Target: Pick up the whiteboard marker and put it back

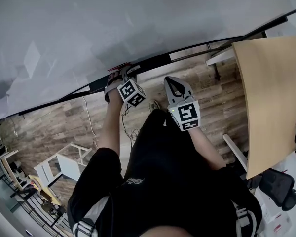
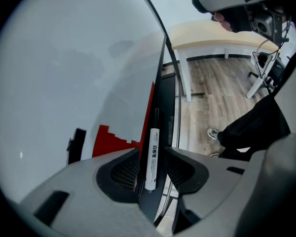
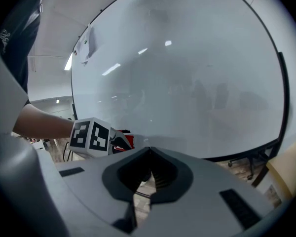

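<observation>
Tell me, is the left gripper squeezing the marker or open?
Open. The left gripper has its jaws apart, with a gap on each side of the marker, which lies along the tray.

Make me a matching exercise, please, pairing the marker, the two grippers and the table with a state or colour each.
Things:
1. marker
2. left gripper
3. right gripper
4. table

States or colours:
A. shut and empty
B. light wood
C. jaws apart
D. white barrel, dark cap

Pairs: 1-D, 2-C, 3-A, 4-B.
</observation>
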The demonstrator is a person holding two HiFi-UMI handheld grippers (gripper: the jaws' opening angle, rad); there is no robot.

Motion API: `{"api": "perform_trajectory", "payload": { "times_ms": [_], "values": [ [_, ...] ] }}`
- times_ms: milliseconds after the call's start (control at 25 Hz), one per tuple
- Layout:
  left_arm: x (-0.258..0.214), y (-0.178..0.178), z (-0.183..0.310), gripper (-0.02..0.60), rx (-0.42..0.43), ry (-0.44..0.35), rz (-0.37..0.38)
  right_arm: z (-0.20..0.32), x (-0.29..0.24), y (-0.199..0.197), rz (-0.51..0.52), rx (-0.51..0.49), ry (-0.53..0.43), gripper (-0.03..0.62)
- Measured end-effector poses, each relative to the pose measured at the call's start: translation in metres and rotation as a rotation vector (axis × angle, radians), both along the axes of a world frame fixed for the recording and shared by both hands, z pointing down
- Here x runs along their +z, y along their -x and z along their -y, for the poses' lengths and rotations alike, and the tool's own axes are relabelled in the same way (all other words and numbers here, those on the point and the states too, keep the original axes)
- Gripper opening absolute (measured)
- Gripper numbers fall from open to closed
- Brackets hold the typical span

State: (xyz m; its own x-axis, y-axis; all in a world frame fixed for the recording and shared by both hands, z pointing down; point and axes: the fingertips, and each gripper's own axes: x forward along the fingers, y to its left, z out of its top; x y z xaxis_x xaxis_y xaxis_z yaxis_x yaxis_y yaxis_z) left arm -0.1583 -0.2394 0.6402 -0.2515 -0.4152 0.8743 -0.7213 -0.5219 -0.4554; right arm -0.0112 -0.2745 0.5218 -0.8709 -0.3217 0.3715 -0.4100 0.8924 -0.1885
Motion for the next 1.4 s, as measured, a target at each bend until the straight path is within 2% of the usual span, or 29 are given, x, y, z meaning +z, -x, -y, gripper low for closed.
{"api": "perform_trajectory", "payload": {
  "times_ms": [160, 240, 360, 440, 520, 560, 720, 880, 960, 1120, 1280, 1400],
  "values": [
    [-0.020, -0.002, -0.003, 0.135, -0.097, -0.061, -0.025, 0.005, 0.002, 0.006, 0.013, -0.055, 0.004, 0.002],
    [-0.036, -0.002, -0.004, 0.135, -0.163, -0.129, -0.045, 0.005, 0.003, 0.012, 0.022, -0.089, 0.005, 0.002],
    [-0.065, -0.004, -0.008, 0.134, -0.286, -0.301, -0.121, 0.001, 0.005, 0.024, 0.027, -0.139, 0.006, 0.002],
    [-0.083, -0.008, -0.012, 0.112, -0.377, -0.446, -0.235, -0.001, -0.001, 0.033, 0.041, -0.164, -0.014, 0.002],
    [-0.100, -0.013, -0.022, 0.060, -0.482, -0.577, -0.356, -0.007, -0.009, 0.040, 0.053, -0.181, -0.027, 0.002],
    [-0.109, -0.014, -0.029, 0.040, -0.527, -0.635, -0.393, -0.012, -0.012, 0.041, 0.057, -0.188, -0.030, 0.002],
    [-0.139, -0.019, -0.057, 0.006, -0.648, -0.828, -0.423, -0.032, -0.027, 0.046, 0.068, -0.209, -0.059, 0.002],
    [-0.156, -0.030, -0.091, 0.005, -0.775, -0.962, -0.555, -0.062, -0.046, 0.051, 0.103, -0.220, -0.113, 0.002],
    [-0.164, -0.035, -0.109, 0.005, -0.787, -1.002, -0.557, -0.081, -0.057, 0.050, 0.127, -0.219, -0.139, 0.002],
    [-0.183, -0.048, -0.141, 0.005, -0.744, -1.043, -0.513, -0.111, -0.071, 0.041, 0.143, -0.208, -0.180, 0.002],
    [-0.202, -0.070, -0.160, 0.005, -0.698, -1.099, -0.494, -0.129, -0.089, 0.019, 0.169, -0.176, -0.224, 0.002],
    [-0.219, -0.086, -0.182, 0.005, -0.695, -1.141, -0.511, -0.149, -0.106, -0.004, 0.191, -0.147, -0.242, 0.002]
  ]
}}
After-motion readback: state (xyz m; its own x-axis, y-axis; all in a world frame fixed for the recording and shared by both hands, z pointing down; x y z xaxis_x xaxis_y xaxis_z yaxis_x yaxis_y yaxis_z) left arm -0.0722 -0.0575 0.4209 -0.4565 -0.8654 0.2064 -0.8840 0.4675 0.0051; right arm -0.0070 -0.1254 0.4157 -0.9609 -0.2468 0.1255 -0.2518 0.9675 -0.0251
